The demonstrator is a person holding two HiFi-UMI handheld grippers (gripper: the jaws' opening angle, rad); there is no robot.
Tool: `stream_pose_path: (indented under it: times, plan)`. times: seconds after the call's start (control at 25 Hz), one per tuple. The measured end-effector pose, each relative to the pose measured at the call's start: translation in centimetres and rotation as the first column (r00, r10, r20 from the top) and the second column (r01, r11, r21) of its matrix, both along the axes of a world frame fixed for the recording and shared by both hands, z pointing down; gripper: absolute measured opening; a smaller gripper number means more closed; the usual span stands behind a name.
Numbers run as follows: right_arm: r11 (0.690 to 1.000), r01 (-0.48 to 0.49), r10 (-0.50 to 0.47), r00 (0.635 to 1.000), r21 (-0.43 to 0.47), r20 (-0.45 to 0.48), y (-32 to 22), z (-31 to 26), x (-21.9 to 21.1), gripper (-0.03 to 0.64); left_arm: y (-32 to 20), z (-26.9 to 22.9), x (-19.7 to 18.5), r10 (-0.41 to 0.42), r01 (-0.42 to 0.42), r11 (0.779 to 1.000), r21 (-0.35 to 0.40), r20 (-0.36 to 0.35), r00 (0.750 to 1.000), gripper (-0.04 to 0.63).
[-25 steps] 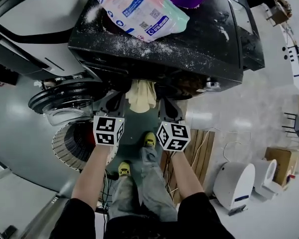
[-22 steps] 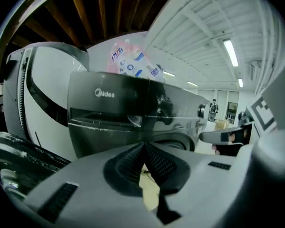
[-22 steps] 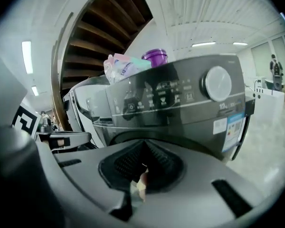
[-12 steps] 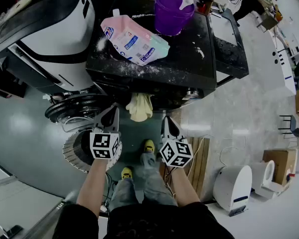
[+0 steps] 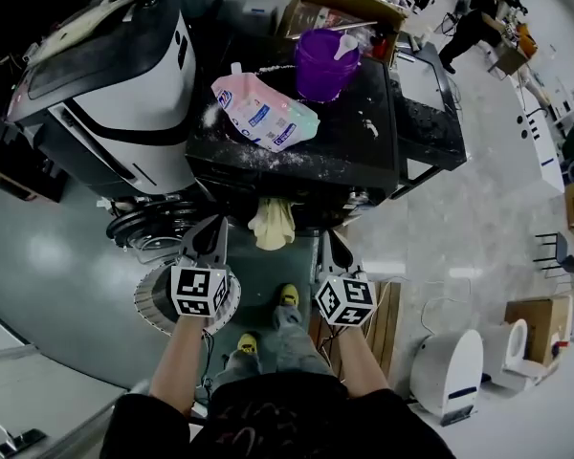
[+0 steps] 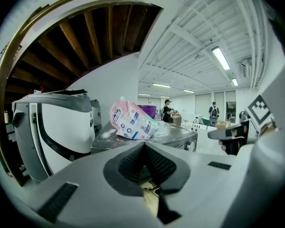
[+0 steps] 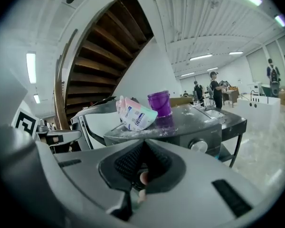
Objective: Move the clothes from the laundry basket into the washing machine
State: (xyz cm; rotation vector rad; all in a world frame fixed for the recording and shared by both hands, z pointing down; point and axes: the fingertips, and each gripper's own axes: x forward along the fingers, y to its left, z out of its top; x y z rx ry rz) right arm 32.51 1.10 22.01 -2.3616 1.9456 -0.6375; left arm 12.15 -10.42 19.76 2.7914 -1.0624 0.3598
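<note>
While the left gripper [image 5: 215,222] and right gripper [image 5: 326,237] hover shut, loading's half-done I'd say: cream cloth [image 5: 271,224] dangling off the washer [image 5: 354,161] needs shoving in.

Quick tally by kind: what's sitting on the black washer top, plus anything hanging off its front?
On the black-topped washing machine:
pink-and-white detergent pouch: 1
purple plastic cup: 1
white scoop standing in that cup: 1
cream cloth hanging below the front edge: 1
Total: 4
</note>
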Motion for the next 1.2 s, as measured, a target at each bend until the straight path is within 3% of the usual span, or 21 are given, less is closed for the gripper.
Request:
stream_pose_path:
  times: [0.64,1.2]
  plan:
    - [0.998,0.03,-0.023,0.994,0.062,-0.106,1.9,-8.5,-0.9,0.005,1.9,-9.0,-3.0,-0.01,0.012,0.994,0.105,-0.026,1.0,0.011]
    - [0.994,0.01,0.009,0.986,0.109,-0.169,4.7,-12.5,-1.4,0.003,3.2,-12.4,-4.5,-0.007,0.015,0.987,0.158,-0.052,0.999,0.011]
